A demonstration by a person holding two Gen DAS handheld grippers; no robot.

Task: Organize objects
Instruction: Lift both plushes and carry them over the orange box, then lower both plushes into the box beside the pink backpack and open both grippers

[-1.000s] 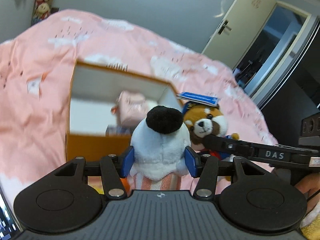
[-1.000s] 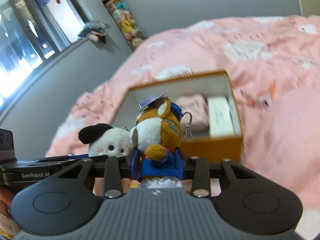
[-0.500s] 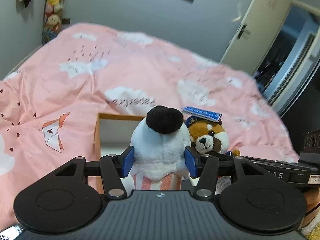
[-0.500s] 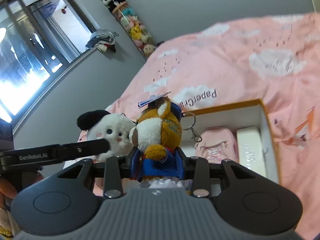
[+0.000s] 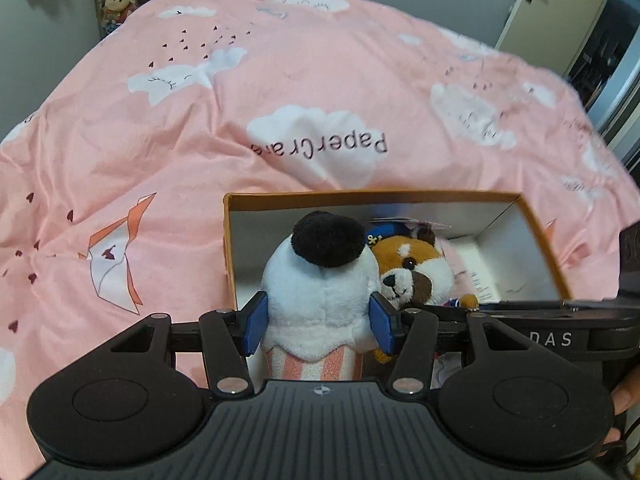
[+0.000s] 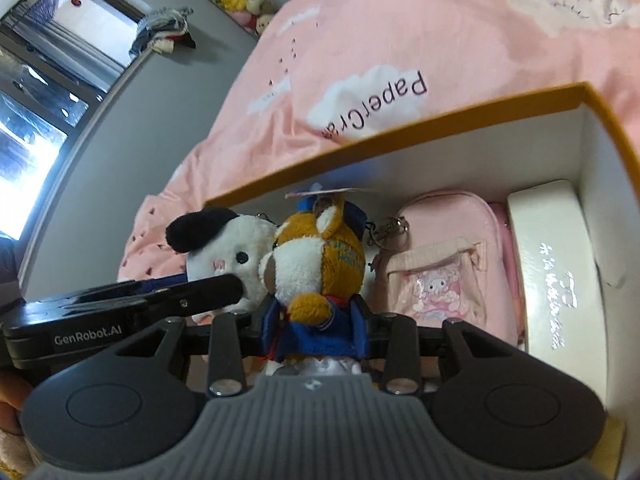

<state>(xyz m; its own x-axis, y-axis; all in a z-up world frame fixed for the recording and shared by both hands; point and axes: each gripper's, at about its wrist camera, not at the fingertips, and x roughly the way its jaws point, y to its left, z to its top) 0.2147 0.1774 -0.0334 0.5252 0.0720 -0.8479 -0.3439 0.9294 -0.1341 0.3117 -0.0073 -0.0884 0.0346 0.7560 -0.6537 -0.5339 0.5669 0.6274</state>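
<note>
My left gripper [image 5: 318, 322] is shut on a white plush dog with a black ear [image 5: 320, 284], its blue pads pressing the plush's sides. My right gripper [image 6: 316, 330] is shut on a brown plush bear in a blue outfit [image 6: 320, 268] with a keyring. Both toys hang side by side over the left part of an open orange box [image 5: 230, 240] with a white inside [image 6: 440, 160]. In the right wrist view the white plush dog [image 6: 236, 252] shows left of the bear. The box floor under the toys is hidden.
Inside the box lie a pink pouch [image 6: 444, 264] and a white case [image 6: 556, 264] at its right end. The box rests on a pink cloud-print bedspread [image 5: 280, 80]. A window [image 6: 28, 120] is at the left, a door [image 5: 532, 4] at the far right.
Both grippers moved forward and down toward the box, toys still held. The box now lies right beneath them and fills more of both views.
</note>
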